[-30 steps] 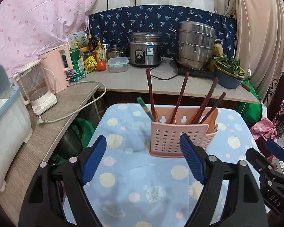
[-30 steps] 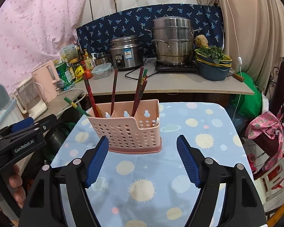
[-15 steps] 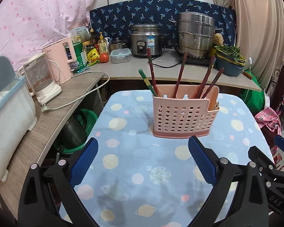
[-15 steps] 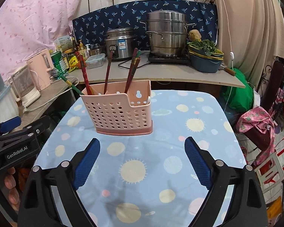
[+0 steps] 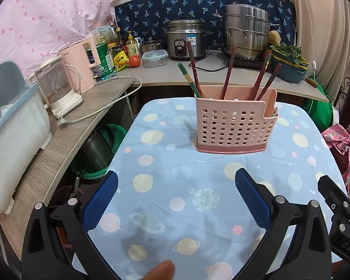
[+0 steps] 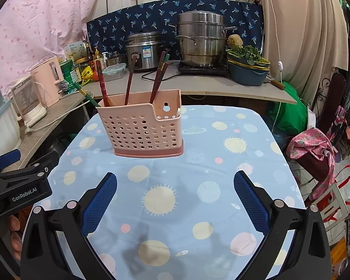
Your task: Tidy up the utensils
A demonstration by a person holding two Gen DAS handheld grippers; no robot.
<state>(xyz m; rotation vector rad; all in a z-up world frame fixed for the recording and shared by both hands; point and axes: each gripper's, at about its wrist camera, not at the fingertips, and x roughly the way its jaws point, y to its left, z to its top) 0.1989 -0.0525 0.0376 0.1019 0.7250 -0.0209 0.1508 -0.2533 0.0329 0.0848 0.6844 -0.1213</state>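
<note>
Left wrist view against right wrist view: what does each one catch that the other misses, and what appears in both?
Only the left wrist view shows the white bin on the side counter at full size and a fingertip at the bottom edge.

Only the right wrist view shows the left gripper's black body marked GenRobot.AI and the hook hole in the back wall of the holder's low end.

Both show the pink holder with chopsticks upright on the planet-print cloth, plus the stacked steamer. Each view's own gripper, left gripper and right gripper, is open and empty.
</note>
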